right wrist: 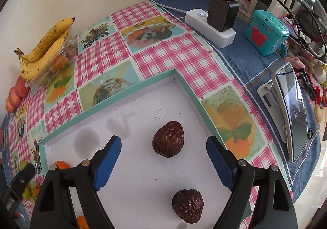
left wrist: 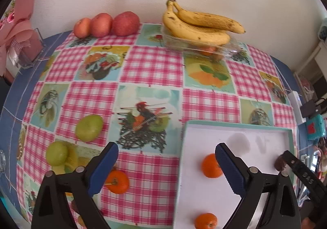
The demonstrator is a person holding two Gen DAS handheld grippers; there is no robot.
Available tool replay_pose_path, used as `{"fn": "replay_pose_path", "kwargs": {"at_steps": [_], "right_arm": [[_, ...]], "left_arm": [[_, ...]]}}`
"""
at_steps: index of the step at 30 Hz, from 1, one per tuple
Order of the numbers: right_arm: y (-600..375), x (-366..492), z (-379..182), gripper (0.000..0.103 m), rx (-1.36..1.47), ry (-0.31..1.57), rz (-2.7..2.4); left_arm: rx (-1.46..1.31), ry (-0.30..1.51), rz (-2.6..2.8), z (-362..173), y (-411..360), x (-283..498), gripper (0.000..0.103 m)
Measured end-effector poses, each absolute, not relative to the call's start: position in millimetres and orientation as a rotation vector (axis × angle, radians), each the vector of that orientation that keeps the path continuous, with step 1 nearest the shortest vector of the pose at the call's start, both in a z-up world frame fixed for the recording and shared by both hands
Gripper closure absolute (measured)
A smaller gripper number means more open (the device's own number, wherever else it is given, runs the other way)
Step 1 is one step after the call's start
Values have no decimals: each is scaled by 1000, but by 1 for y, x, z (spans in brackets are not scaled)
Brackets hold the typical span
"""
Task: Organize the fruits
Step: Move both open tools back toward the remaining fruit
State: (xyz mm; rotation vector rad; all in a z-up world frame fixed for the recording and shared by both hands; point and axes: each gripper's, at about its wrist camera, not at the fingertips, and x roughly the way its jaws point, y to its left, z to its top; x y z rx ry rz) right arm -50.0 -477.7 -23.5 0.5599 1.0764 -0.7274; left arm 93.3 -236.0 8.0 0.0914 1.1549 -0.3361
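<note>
My left gripper is open and holds nothing, hovering over the checked tablecloth beside the white tray's teal rim. Two tangerines lie in the tray, and a third tangerine sits on the cloth behind the left finger. Two green fruits lie to the left. My right gripper is open above the tray. A dark wrinkled fruit lies on the tray floor between its fingers, untouched. A second dark fruit lies nearer.
Three red apples line the wall at the back. Bananas rest on a clear plastic container. A pink napkin holder stands far left. A power strip with charger, a teal box and a tablet sit right of the tray.
</note>
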Motion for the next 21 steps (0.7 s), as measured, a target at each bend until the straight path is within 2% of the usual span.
{"fn": "replay_pose_path", "kwargs": {"at_steps": [9,21], "right_arm": [[-466,-43,-5,17,522,1040,-703],[-448,-37,-6,17,515,1056,-663]], "left_arm": [[92,1140,-287,11,-219,99,0],[78,1136,-234,9,-183,104,0]]}}
